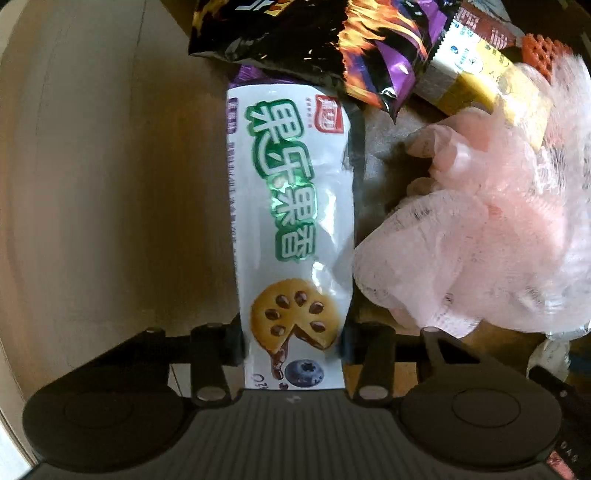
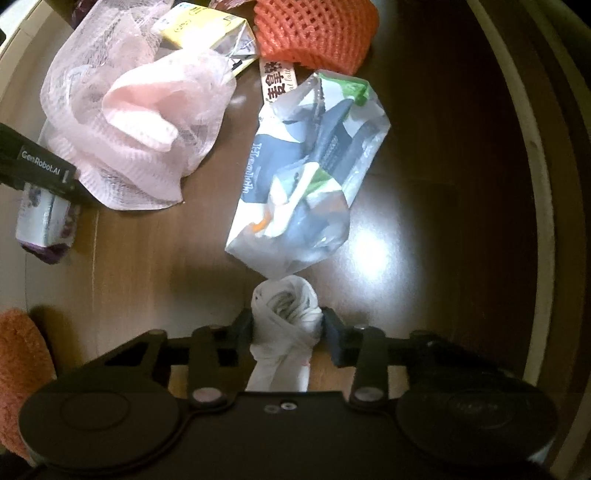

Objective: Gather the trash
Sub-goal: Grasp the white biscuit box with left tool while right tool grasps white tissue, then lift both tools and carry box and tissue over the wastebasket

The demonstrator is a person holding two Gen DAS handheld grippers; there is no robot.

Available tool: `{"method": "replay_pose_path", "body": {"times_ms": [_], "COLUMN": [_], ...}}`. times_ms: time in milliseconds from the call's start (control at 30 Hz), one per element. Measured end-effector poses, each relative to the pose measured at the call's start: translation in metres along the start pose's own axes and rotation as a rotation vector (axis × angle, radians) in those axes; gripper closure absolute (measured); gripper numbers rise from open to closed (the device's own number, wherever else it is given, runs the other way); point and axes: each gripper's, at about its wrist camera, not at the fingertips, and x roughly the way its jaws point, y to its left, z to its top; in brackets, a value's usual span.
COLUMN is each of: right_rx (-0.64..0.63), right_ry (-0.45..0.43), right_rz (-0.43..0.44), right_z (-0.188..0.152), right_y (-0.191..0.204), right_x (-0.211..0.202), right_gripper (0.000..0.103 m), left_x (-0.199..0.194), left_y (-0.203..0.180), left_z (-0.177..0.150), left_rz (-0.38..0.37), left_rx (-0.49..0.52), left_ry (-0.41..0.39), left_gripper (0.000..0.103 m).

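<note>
A long white biscuit wrapper (image 1: 291, 192) with green lettering and a blueberry picture lies on the brown table. My left gripper (image 1: 293, 341) points down over its near end, and both pads press on the wrapper's sides. In the right wrist view the same wrapper's end (image 2: 44, 221) shows at the far left, under the left gripper's black body. My right gripper (image 2: 288, 332) is shut on a knotted white plastic bag (image 2: 284, 306), with the knot squeezed between the two pads.
A pink foam net (image 2: 140, 122) lies between the two grippers. A crumpled white, blue and green pouch (image 2: 306, 173) sits just beyond the knot. Further back are a black flame-print bag (image 1: 314, 37), a yellow carton (image 2: 210, 33) and an orange foam net (image 2: 317, 33). The table's pale rim (image 2: 535, 184) curves along the right.
</note>
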Motion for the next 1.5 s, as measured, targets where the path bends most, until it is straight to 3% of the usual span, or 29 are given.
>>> {"method": "replay_pose_path", "body": {"times_ms": [267, 567, 800, 1133, 1333, 1500], "right_rx": [-0.005, 0.018, 0.033, 0.004, 0.022, -0.024], "right_ry": [0.012, -0.024, -0.137, -0.328, -0.397, -0.490], "right_rz": [0.008, 0.047, 0.094, 0.125, 0.166, 0.166], "right_z": [-0.012, -0.022, -0.005, 0.029, 0.044, 0.064], "right_y": [0.002, 0.008, 0.017, 0.031, 0.036, 0.044], "right_x": [-0.031, -0.138, -0.271, -0.468, -0.558, -0.633], "right_gripper": [0.076, 0.077, 0.077, 0.077, 0.077, 0.077], "left_x": [-0.040, -0.149, -0.286, -0.480, -0.585, -0.668], "left_y": [-0.003, 0.012, 0.023, 0.043, 0.055, 0.067], "left_z": [-0.014, -0.040, -0.070, -0.086, -0.091, -0.090], "left_rz": [0.026, -0.040, -0.113, -0.135, -0.156, -0.170], "left_rx": [-0.014, -0.064, -0.073, -0.026, 0.007, 0.041], "left_ry": [0.011, 0.032, -0.023, -0.148, -0.211, -0.316], "left_gripper": [0.061, 0.061, 0.061, 0.061, 0.061, 0.061]}}
